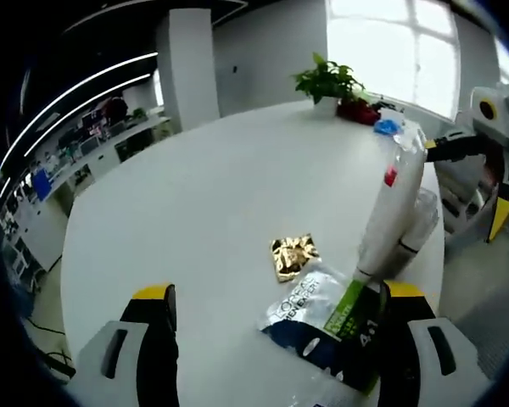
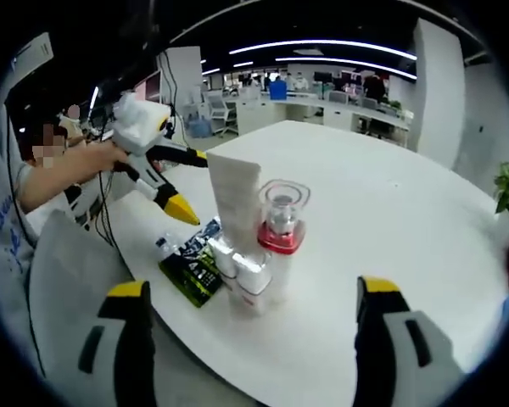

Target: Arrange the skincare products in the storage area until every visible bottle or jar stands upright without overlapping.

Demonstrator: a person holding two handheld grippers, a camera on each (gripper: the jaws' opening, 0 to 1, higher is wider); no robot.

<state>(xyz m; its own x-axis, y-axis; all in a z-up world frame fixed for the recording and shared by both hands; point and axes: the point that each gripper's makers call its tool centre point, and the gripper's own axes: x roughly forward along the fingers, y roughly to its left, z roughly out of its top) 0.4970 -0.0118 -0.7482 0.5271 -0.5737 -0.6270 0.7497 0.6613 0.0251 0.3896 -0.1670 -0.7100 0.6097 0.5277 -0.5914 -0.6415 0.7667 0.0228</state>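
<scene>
On round white table [image 1: 195,195], crinkled gold sachet [image 1: 293,256], upright white tube [image 2: 235,199]

A round white table [image 1: 195,195] carried a crumpled gold foil sachet [image 1: 292,255], a flat-lying blue-and-green tube [image 1: 322,318], upright white tubes [image 2: 235,222], a red-based clear bottle [image 2: 282,222] and a potted green plant [image 1: 327,85].

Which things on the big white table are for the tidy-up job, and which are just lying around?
For the job:
white tube, standing
clear bottle with red base, standing
white bottle, standing
green and black packet, lying flat

Just lying about:
gold wrapper
potted plant
blue scrap near the plant
</scene>
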